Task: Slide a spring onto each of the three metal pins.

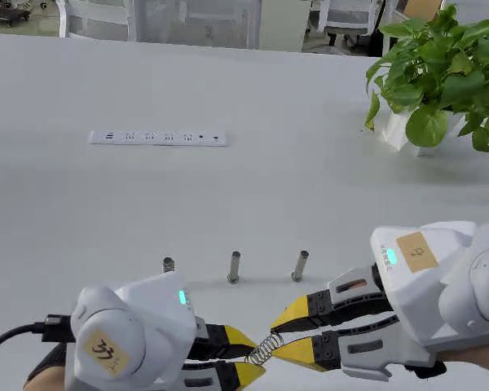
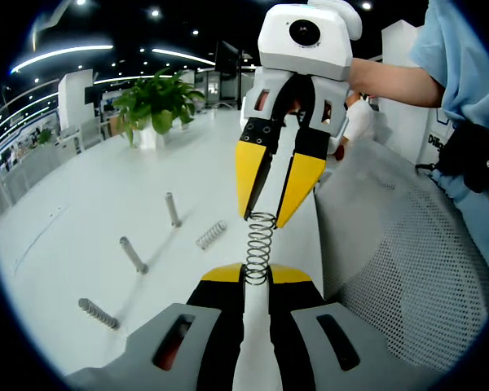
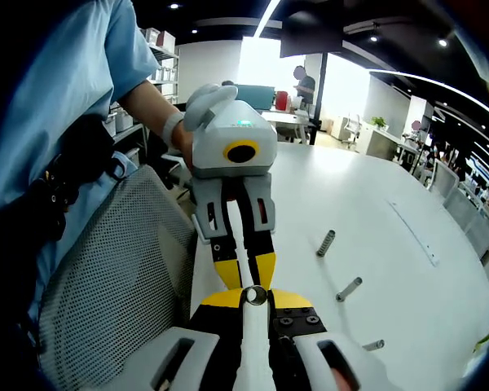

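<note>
Three metal pins stand in a row on the white table: the left pin (image 1: pixel 168 265), the middle pin (image 1: pixel 234 267) and the right pin (image 1: pixel 299 265). The left pin (image 2: pixel 98 314) has a spring coiled around it; the other two (image 2: pixel 132 254) (image 2: pixel 173 209) are bare. A second spring (image 2: pixel 212 235) lies loose on the table near the right pin. A third spring (image 1: pixel 263 348) hangs in the air between my grippers. My left gripper (image 1: pixel 254 356) is shut on one end and my right gripper (image 1: pixel 275 338) is shut on the other. The grippers face each other tip to tip, in front of the pins.
A white power strip (image 1: pixel 158 138) lies on the table beyond the pins. A potted green plant (image 1: pixel 440 77) stands at the far right. A grey mesh chair (image 3: pixel 106 269) is at the table's near edge beside the person.
</note>
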Tool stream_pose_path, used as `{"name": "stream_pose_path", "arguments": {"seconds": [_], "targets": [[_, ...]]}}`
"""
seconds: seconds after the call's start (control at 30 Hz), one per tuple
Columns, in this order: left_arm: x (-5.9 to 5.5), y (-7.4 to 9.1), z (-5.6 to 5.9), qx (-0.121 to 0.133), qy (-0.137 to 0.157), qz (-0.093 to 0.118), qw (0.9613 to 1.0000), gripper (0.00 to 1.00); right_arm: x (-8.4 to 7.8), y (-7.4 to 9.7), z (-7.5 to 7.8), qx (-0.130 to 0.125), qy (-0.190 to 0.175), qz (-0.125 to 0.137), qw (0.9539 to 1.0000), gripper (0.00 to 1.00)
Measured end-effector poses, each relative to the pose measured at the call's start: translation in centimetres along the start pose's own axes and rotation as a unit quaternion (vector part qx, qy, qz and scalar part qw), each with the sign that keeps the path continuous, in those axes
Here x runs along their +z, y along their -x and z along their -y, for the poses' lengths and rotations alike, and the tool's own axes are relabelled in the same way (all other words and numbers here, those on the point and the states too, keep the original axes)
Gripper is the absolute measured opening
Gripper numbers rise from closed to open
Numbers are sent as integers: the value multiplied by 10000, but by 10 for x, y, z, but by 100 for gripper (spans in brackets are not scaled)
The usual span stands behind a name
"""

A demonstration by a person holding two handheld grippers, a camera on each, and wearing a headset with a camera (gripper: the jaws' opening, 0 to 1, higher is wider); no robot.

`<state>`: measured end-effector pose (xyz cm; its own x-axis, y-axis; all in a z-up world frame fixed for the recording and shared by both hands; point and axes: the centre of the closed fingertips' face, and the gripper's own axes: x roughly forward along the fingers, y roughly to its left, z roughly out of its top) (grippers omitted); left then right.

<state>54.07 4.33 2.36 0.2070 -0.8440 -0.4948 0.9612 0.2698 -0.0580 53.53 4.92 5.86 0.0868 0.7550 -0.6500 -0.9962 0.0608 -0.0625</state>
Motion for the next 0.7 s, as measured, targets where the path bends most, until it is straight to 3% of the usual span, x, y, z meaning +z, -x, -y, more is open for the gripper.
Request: {"name": "stream_pose_path", "arguments": {"seconds": [0.23, 0.37, 0.57, 0.7], "targets": [[-3, -1, 1, 11, 22, -8, 10000, 6, -2, -1, -1, 42, -88, -30, 9999, 7], [-4, -2, 2, 43, 0, -40, 10000, 6, -2, -1, 2, -39, -170, -60, 9998, 25], [-5, -4, 3, 105, -47, -85, 9999, 6, -6, 1, 5, -50, -91, -351, 9993, 31], [-4, -6, 4, 140, -85, -109, 9998, 6, -8, 3, 3, 98, 50, -569, 9983, 31]]}}
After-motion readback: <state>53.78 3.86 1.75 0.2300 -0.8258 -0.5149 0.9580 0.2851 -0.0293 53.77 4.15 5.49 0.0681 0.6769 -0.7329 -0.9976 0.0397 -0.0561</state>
